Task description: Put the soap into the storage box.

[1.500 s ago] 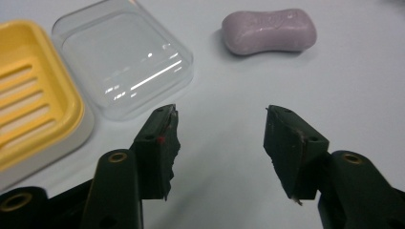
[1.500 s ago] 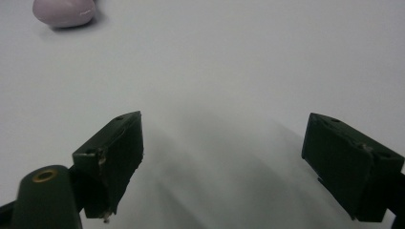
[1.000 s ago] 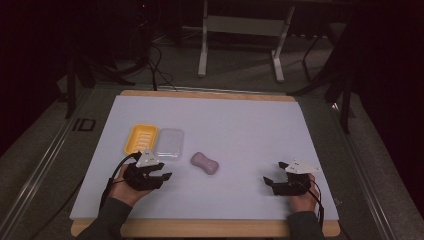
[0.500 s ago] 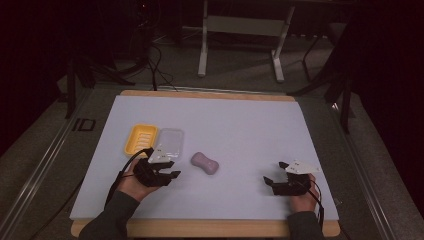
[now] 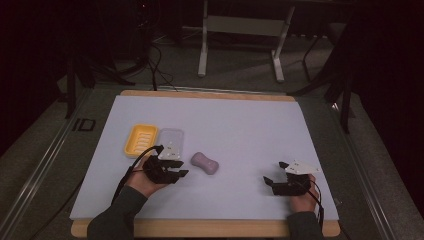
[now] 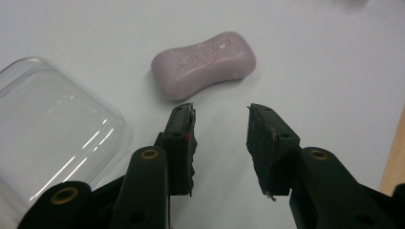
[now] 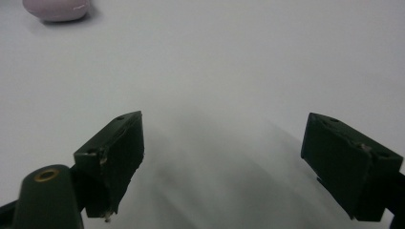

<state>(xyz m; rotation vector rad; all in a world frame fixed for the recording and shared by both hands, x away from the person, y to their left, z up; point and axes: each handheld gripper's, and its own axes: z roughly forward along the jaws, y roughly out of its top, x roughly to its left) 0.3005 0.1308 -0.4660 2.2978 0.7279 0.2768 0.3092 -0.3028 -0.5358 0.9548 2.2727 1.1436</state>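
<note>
Near the left gripper's (image 6: 219, 126) parted, empty fingers, soap (image 6: 204, 64) shows embossed lettering.

Clear lid (image 6: 52, 133) cut off at left edge; soap (image 7: 57, 9) at top.

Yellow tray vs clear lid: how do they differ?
The yellow tray is opaque with a ridged floor; the clear lid is see-through and smooth. The tray lies left of the lid, farther from the soap. The left hand-held gripper, open, is right beside the lid, not the tray. Both are rounded rectangles of similar size, side by side on the white mat.
</note>
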